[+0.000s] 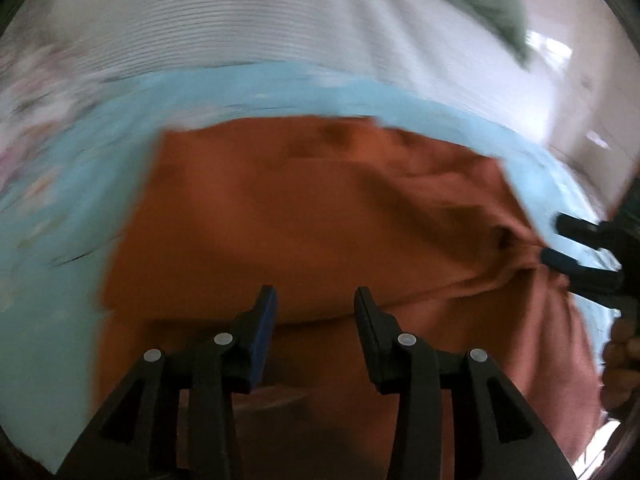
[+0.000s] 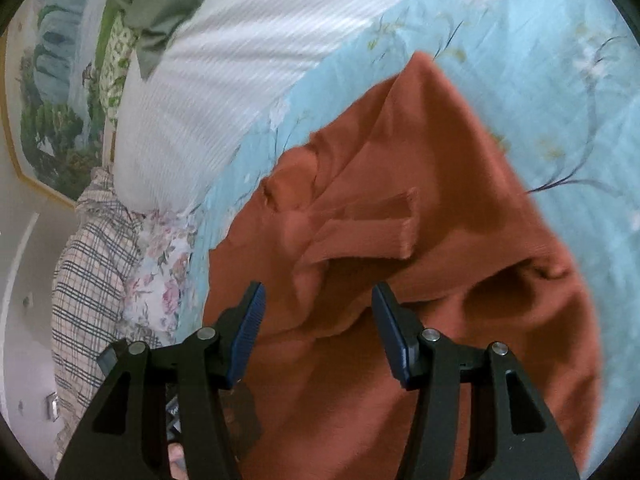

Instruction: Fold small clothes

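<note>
On the pale blue floral bedsheet (image 2: 520, 40) lies the rust-orange garment (image 1: 280, 220), part-folded, one ribbed cuff (image 2: 404, 228) across its middle. Left gripper (image 1: 316, 304) hovers with jaws parted, nothing between them. Right gripper (image 2: 318, 304) stands half-wide over wrinkled cloth, also empty. Smoothing those wrinkles before the next fold seems wise. Open sheet flanks the garment; the white striped pillow (image 2: 208, 92) bounds the far edge.

text: none readable | labels: none | brands: none | numbers: none | signs: none | note: both views blurred by motion; the rust-orange garment (image 2: 420, 240) and the floral bedsheet (image 2: 540, 80) bear no lettering
</note>
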